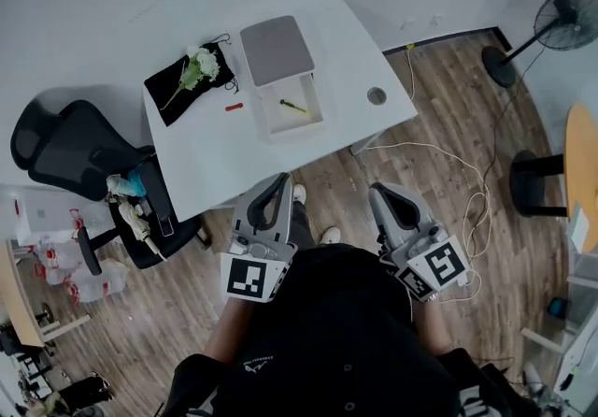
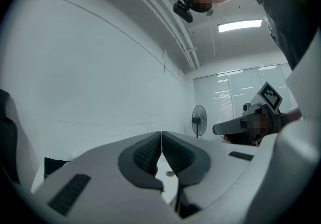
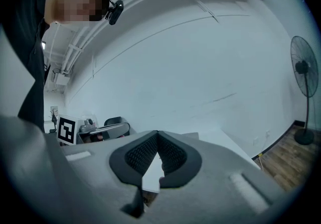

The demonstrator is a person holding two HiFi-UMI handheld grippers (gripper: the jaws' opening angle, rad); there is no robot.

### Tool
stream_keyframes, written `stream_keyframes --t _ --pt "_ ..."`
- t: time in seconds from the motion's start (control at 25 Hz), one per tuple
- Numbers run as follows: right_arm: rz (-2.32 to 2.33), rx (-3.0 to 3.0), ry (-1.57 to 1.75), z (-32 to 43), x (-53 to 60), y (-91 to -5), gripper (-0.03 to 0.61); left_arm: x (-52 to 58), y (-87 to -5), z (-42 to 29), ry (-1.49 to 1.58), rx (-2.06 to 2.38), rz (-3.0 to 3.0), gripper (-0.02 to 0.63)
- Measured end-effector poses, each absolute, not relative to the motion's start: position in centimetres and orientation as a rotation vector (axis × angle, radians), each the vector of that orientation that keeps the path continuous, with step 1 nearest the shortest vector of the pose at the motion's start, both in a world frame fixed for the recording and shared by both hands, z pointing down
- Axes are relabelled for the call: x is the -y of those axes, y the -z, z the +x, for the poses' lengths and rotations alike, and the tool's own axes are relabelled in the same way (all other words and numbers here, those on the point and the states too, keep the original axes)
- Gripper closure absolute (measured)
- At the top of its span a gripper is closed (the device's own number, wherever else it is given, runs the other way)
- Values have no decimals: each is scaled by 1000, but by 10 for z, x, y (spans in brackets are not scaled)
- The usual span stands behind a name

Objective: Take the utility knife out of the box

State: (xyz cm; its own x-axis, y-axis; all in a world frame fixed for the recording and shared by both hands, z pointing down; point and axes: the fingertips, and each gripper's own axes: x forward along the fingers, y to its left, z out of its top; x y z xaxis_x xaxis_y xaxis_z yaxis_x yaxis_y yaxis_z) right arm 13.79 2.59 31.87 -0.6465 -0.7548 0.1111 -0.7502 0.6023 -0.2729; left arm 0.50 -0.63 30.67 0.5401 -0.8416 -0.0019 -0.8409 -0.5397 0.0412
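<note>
In the head view an open white box (image 1: 301, 122) with a grey lid (image 1: 277, 49) slid back stands on the white table (image 1: 364, 50). A yellow and black utility knife (image 1: 293, 107) lies inside it. My left gripper (image 1: 280, 178) and right gripper (image 1: 378, 189) are held close to the body, over the wooden floor, short of the table's near edge. Both point level toward the table. In the left gripper view the left gripper (image 2: 161, 135) has its pads pressed together with nothing between them. The right gripper (image 3: 157, 135) likewise shows its pads meeting at the tips, empty.
On the table lie a black cloth (image 1: 177, 88) with a white flower (image 1: 198, 64), a small red item (image 1: 234, 107) and a round cable hole (image 1: 377, 95). A black office chair (image 1: 84, 149) stands left of the table. A standing fan (image 1: 565, 18) and white floor cables (image 1: 467, 181) are on the right.
</note>
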Motion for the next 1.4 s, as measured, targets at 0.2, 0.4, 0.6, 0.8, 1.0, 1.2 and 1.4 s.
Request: stream_keyframes --t 0.2,0.4,0.6,0.8,1.0,1.2,1.4 --pt "-1436 -2716 464 138 16 -312 574 58 -303 17 94 1319 2764 607" --pt "-1526 -2707 401 125 58 -308 574 105 -301 17 135 1208 2797 608" --pt "-1591 -2665 395 109 88 -309 574 140 -306 11 115 1106 2836 607" --pt "-1656 -2649 389 93 104 -316 574 167 -316 7 82 1002 2876 607" --pt "-1745 -2592 402 87 112 -324 574 183 -338 6 12 898 2920 607" --pt "-1798 -2569 447 79 112 -336 574 192 -373 3 -87 828 2939 607" --pt "-1834 -2577 477 70 112 -346 574 206 -410 -8 -198 822 2912 607"
